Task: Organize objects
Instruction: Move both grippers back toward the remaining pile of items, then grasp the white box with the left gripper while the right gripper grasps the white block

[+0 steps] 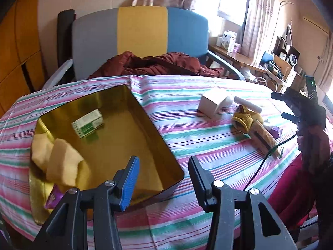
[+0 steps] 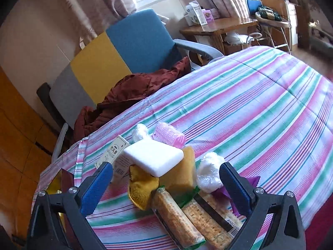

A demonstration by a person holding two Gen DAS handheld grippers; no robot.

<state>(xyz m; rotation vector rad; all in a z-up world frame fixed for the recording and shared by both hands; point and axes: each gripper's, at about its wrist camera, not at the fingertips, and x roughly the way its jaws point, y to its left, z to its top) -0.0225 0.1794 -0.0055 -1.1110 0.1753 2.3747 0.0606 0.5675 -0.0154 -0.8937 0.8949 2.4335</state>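
Observation:
An open gold tin (image 1: 145, 125) lies on the striped tablecloth (image 1: 187, 129). It holds a green-and-white carton (image 1: 88, 124), pale yellow sponge pieces (image 1: 62, 164) and a purple packet (image 1: 54, 198). My left gripper (image 1: 164, 181) hovers open over the tin's near right corner with nothing between its fingers. My right gripper (image 2: 166, 187) is open wide above a pile: a white block (image 2: 154, 156), a yellow cloth (image 2: 141, 187), cracker packs (image 2: 179, 216), a white plastic wad (image 2: 208, 170), a pink hair roller (image 2: 170, 135) and a small printed carton (image 2: 116, 150). Its pads touch none of them.
A grey, yellow and blue chair (image 1: 141, 33) with a dark red garment (image 1: 158, 64) stands behind the table. A hand holds the right gripper (image 1: 297, 108) at the table's right side. A wooden side table (image 2: 218, 27) with boxes stands by the window.

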